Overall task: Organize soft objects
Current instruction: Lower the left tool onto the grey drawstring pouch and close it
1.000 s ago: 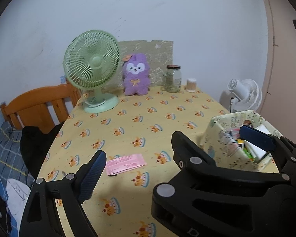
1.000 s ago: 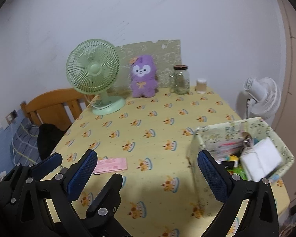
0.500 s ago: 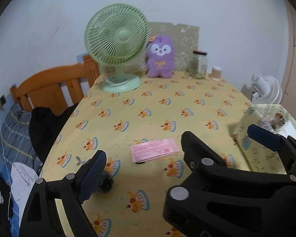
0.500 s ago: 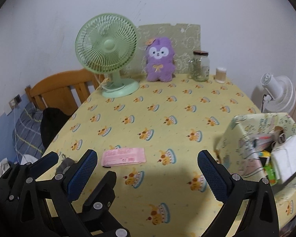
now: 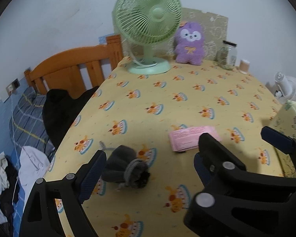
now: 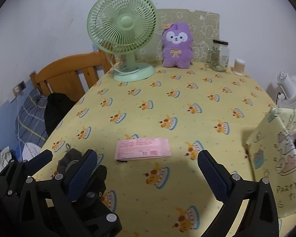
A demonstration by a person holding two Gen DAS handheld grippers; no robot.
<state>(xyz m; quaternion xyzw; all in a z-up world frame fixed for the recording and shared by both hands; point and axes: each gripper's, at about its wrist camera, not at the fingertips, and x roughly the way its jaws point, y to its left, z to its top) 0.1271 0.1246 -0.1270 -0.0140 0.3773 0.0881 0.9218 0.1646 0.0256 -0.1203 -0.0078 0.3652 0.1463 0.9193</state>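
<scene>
The only words I can read stand on the side of the box [image 6: 274, 158] at my right: handwritten "PARTY" with "TIM" beneath it, the rest cut off at the edge of the view. The pink pack [image 6: 143, 151] on the tabletop [image 6: 187, 90] carries lines of small print and a darker pink patch, all too fine to read. The jar [image 6: 220, 56] has a pale label whose print I cannot make out.

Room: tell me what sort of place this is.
Probably a bedroom in a home: a wooden bed frame with bedding beside the table, a plush toy and a desk fan.
</scene>
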